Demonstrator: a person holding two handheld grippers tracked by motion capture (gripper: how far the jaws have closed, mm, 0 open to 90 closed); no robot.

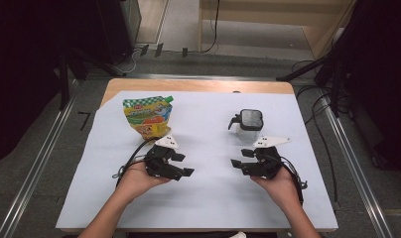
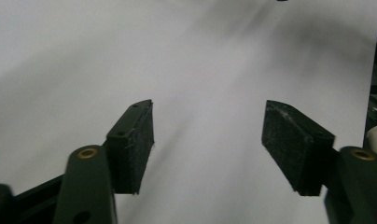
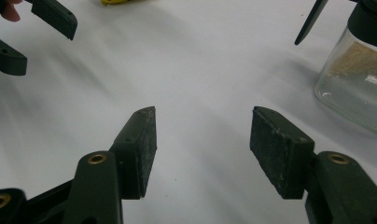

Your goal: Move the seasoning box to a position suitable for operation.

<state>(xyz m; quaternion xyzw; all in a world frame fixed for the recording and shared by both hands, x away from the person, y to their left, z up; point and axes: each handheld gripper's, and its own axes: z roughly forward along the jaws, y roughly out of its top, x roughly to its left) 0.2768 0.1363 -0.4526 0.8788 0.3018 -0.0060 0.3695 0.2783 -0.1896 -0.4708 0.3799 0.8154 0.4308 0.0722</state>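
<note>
Both grippers hover low over the white-covered surface (image 1: 208,198), jaws gaping wide with nothing between the pads: the left gripper (image 1: 181,166) sits at about seven o'clock from the surface's middle, the right gripper (image 1: 238,162) at about five o'clock, their tips turned toward each other. At eleven o'clock from the left gripper lies a yellow-green pouch (image 1: 148,116). At twelve o'clock from the right gripper stands a glass jar (image 1: 250,124) with a black lid, apart from the jaws.
</note>
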